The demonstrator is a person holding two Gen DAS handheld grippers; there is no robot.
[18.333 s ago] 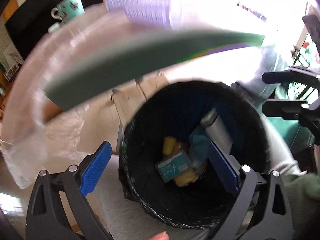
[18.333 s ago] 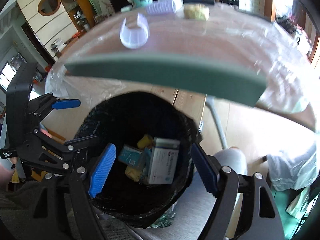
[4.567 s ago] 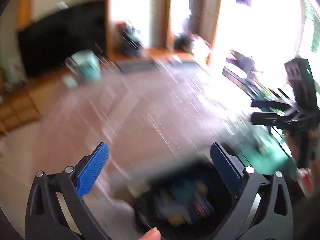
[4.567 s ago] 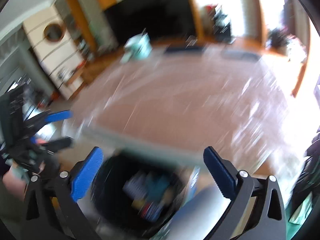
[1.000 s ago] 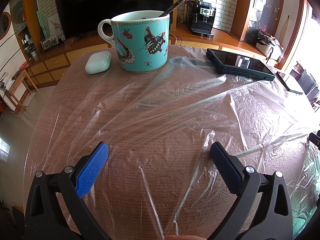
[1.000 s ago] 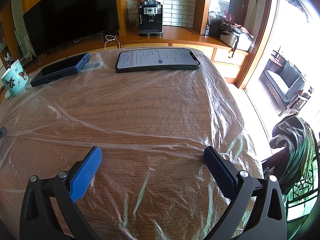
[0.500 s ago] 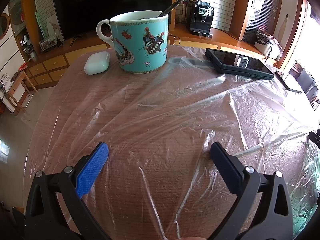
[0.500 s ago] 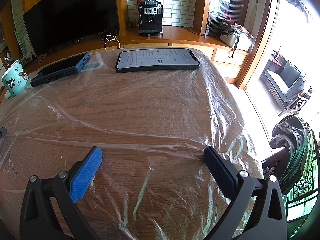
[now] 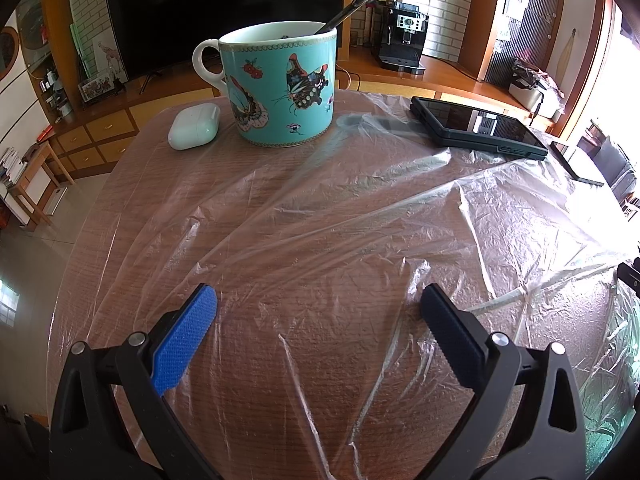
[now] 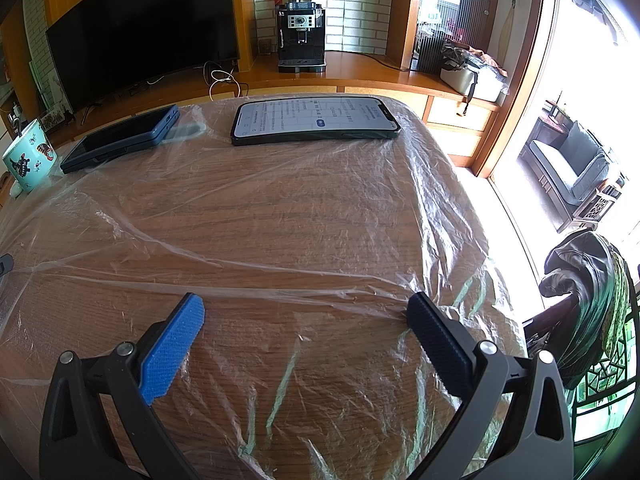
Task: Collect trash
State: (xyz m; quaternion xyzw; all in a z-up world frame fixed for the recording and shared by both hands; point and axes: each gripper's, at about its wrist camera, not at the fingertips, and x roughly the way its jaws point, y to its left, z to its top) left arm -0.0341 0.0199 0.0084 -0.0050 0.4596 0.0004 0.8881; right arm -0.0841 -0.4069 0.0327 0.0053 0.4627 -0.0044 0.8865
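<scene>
- The left gripper (image 9: 318, 306) hangs low over the near part of the wooden table (image 9: 132, 168), jaws spread wide with nothing between them.
- The right gripper (image 10: 305, 314) is released the same way, its blue pads (image 10: 172, 350) apart above the plastic sheet (image 10: 280, 216) that covers the tabletop.
- No loose trash shows on the table in either view.
- A turquoise butterfly mug (image 9: 280, 88) stands upright at the far left, its spoon (image 9: 346, 10) leaning up to the right.
- A white earbud case (image 9: 194, 126) lies just left of the mug.
- A dark phone (image 9: 478, 126) lies far right in the left view, long axis running left to right.
- A lit phone (image 10: 314, 120) lies at the far edge, also crosswise; its screen text is too small to read.
</scene>
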